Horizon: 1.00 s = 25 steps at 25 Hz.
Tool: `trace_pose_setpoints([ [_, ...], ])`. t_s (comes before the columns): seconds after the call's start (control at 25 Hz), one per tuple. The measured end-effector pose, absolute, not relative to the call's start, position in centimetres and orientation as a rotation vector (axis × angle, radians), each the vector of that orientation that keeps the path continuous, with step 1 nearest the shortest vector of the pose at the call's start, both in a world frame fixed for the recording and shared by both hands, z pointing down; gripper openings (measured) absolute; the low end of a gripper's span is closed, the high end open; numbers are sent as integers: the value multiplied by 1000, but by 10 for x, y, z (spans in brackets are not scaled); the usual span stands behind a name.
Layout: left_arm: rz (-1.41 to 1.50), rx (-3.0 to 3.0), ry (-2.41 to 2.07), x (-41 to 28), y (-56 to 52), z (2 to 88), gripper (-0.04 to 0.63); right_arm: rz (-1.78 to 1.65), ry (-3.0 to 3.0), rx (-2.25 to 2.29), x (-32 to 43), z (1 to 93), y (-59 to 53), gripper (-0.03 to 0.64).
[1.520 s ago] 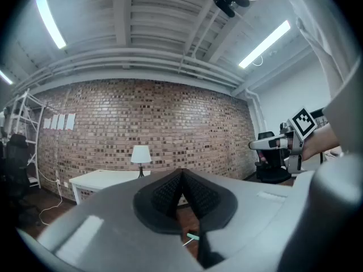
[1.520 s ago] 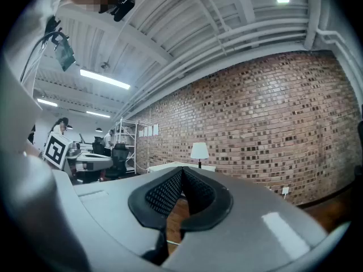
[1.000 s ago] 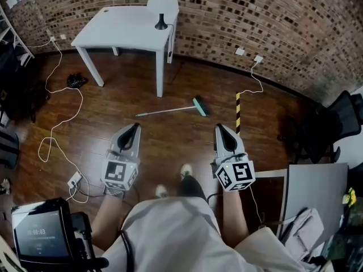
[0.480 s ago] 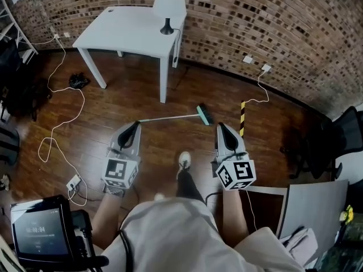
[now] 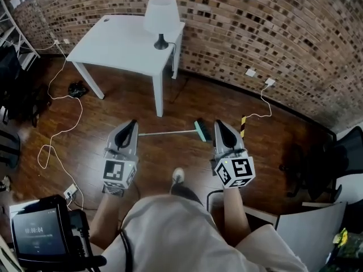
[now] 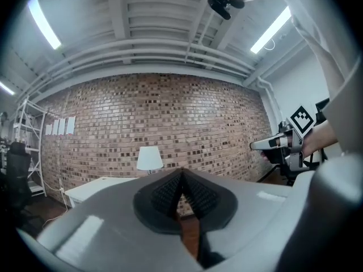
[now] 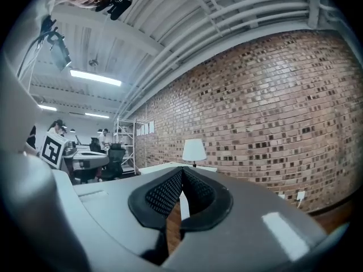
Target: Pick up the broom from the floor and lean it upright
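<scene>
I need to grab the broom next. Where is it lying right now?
In the head view the broom lies on the wooden floor in front of the white table, showing between the left gripper and right gripper.

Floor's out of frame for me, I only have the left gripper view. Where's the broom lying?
Observer: Head view shows the broom flat on the wood floor in front of the white table, with its teal brush end toward the right gripper.
Operator: Right gripper's jaws? I only see it side-on.
Observer: In the right gripper view they are shut, pads together, with nothing between them.
</scene>
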<state>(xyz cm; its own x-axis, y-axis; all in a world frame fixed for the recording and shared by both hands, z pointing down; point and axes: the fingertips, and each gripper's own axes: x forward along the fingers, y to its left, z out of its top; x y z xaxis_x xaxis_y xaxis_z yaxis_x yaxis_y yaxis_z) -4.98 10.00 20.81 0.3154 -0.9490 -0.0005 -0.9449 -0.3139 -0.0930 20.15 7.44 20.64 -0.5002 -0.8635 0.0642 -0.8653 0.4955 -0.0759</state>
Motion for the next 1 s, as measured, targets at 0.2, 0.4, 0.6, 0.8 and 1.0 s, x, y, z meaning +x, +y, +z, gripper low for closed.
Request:
trace_pose_setpoints([
  [0.2, -94, -2444, 1847, -41, 46, 206, 0, 127, -2714, 1519, 218, 202, 17, 12],
  [0.4, -113, -2452, 1903, -48, 14, 211, 0, 119, -2714, 1503, 219, 196, -21, 12],
  [0.6, -101, -2435, 1887, -61, -9, 210, 0, 139, -2726, 1508, 205, 195, -48, 12],
  [0.8, -124, -2473, 1851, -75, -28, 217, 0, 77, -2720, 1480, 186, 194, -62, 12],
  [1.0, -120, -2475, 1863, -92, -43, 220, 0, 56, -2705, 1471, 175, 196, -78, 12],
])
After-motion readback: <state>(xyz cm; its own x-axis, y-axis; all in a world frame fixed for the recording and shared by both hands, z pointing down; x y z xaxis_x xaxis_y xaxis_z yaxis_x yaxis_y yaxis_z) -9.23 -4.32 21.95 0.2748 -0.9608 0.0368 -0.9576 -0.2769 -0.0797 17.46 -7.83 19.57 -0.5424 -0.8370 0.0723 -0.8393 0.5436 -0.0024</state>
